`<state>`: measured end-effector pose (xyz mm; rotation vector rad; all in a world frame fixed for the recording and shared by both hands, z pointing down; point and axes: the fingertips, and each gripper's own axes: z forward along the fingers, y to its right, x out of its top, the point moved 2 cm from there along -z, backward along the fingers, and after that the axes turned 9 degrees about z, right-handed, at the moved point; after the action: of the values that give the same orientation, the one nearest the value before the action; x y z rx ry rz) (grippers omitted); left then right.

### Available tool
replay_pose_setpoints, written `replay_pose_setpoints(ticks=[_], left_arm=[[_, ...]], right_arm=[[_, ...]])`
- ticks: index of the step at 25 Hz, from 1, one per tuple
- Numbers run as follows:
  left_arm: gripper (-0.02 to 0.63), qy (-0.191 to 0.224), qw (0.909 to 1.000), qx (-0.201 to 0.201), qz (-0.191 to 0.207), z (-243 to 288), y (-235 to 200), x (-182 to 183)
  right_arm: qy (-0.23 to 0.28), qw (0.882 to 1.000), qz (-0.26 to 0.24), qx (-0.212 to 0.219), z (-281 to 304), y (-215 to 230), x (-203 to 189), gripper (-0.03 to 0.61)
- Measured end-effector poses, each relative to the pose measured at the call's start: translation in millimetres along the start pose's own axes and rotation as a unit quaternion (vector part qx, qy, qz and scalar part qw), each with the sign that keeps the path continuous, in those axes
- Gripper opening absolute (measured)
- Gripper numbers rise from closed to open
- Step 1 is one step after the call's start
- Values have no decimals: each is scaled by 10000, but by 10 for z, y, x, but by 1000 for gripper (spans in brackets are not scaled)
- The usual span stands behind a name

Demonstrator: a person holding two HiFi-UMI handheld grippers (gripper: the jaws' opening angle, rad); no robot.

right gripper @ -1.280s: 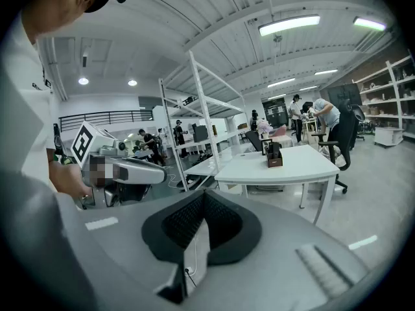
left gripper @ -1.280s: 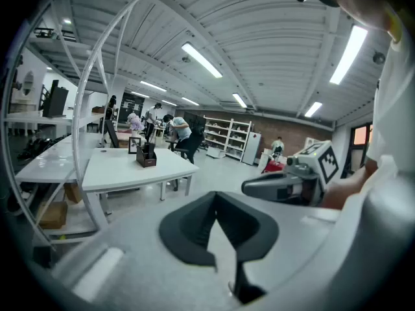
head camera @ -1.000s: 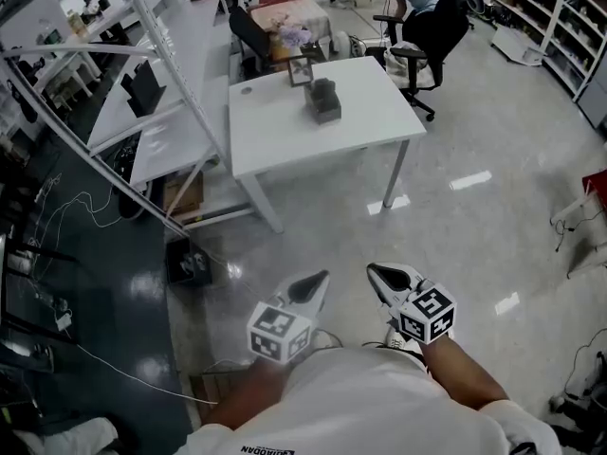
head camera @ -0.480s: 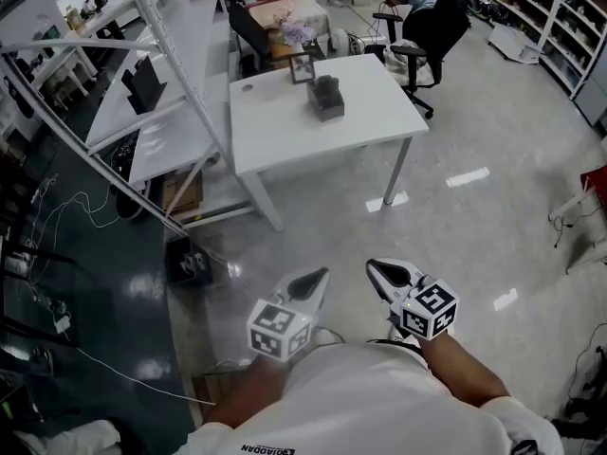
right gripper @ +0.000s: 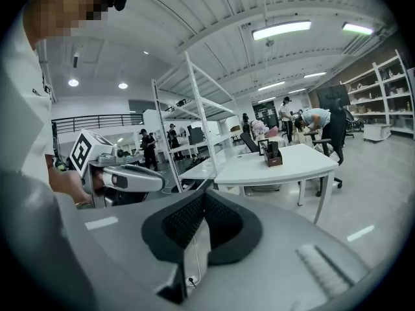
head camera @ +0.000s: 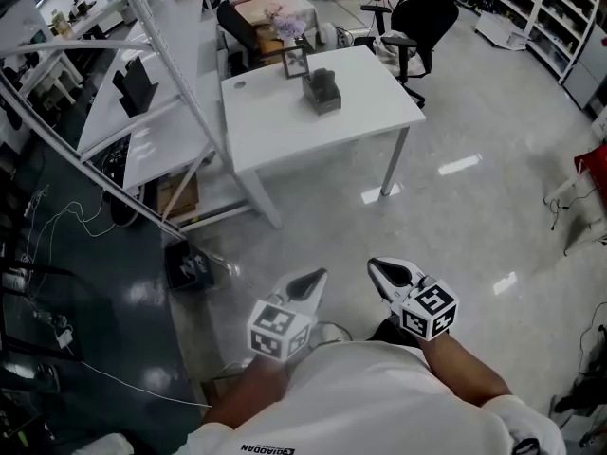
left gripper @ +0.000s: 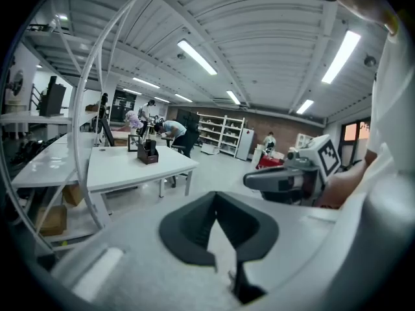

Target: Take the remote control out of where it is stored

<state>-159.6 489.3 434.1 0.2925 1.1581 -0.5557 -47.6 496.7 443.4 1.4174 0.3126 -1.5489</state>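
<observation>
Jaws are pressed together and empty on my left gripper [head camera: 309, 283] and right gripper [head camera: 383, 273], well apart from the dark holder [head camera: 322, 92] on the table [head camera: 275, 136]; I judge the task not yet begun.

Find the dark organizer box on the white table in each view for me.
Head view: the dark organizer box sits top centre, on the white table.
Left gripper view: left of centre, mid-height.
Right gripper view: right of centre, mid-height.
Shared landmark: the picture frame standing beside it.
</observation>
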Motion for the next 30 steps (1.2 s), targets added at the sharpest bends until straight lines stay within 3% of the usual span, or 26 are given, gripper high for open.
replay_pose_setpoints(ticks=[12, 20, 25, 30], left_arm=[[3, 5, 9998, 46, -193, 46, -267, -37], [3, -68, 9996, 182, -186, 341, -598, 99], [3, -82, 9993, 339, -118, 631, -899, 341], [3, 52, 9977, 460, -491, 951, -1206, 599]], right_arm=[[-147, 9999, -27, 76, 278, 22, 86, 5], [-129, 9998, 6, 170, 678, 374, 335, 5], [-28, 9995, 62, 299, 950, 725, 685, 5], [-78, 9987, 47, 510, 1206, 1076, 991, 5]])
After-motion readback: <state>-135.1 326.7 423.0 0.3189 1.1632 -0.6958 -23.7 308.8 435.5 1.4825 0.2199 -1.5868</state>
